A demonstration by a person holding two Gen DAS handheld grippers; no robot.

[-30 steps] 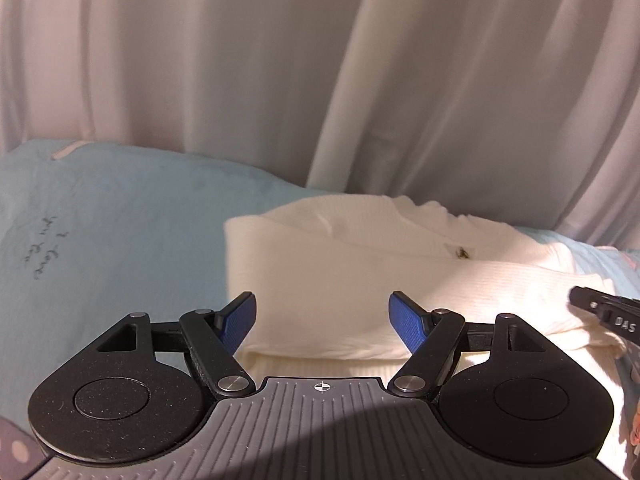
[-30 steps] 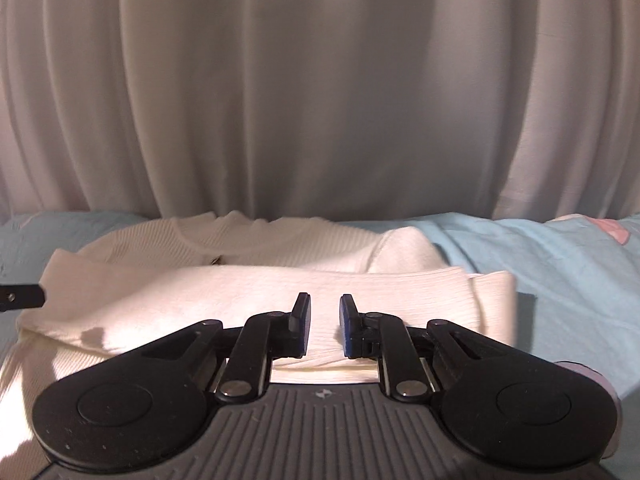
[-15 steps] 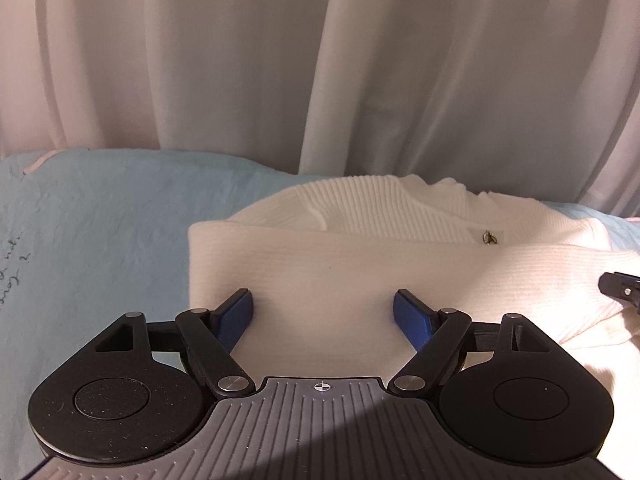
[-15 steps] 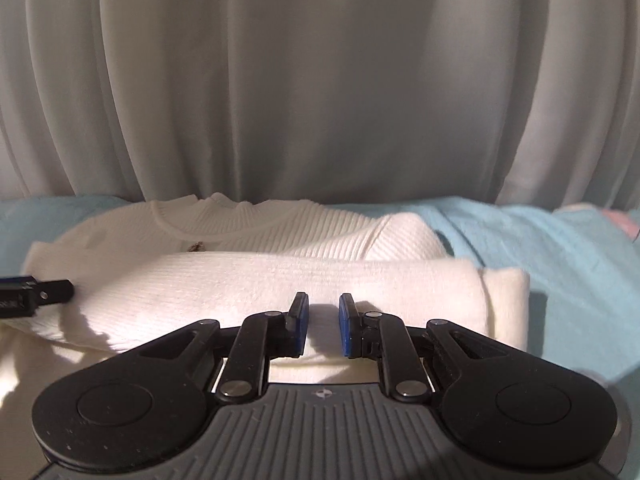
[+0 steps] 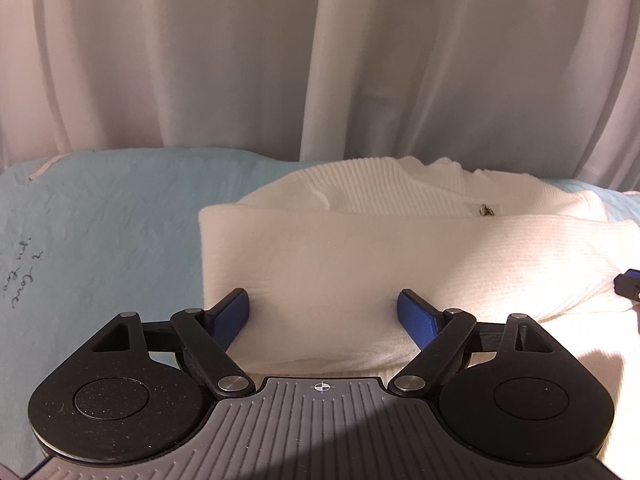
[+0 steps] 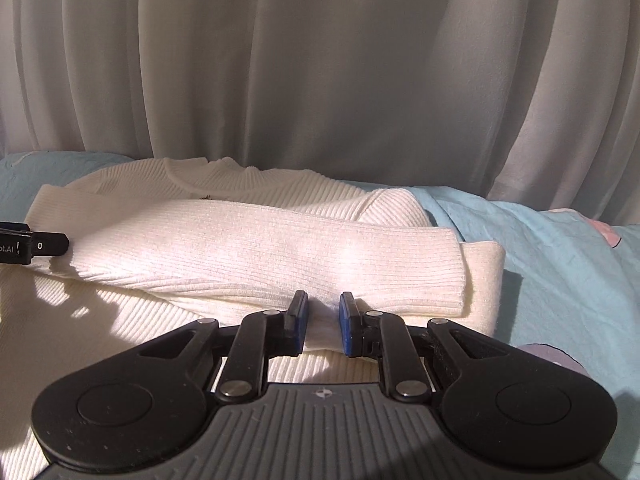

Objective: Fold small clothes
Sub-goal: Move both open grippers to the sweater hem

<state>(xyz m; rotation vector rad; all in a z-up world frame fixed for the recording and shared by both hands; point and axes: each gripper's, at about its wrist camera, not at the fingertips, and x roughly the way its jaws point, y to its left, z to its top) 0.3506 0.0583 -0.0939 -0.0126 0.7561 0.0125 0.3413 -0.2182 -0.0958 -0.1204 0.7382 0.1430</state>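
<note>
Left wrist view: left gripper (image 5: pixel 323 312) opening over the white sweater (image 5: pixel 360 264) (sleeves folded in); right gripper (image 6: pixel 323 322) pinches its fold; 1 body fold probably remains.

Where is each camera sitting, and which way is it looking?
Left wrist: sits on the left tool, looking forward and down at the cream ribbed knit sweater on the pale blue sheet; its jaws are opening.
Right wrist: sits on the right tool, pinching a sweater fold.
Shared: sweater, sheet, white curtain; each glimpses the other tool.
</note>
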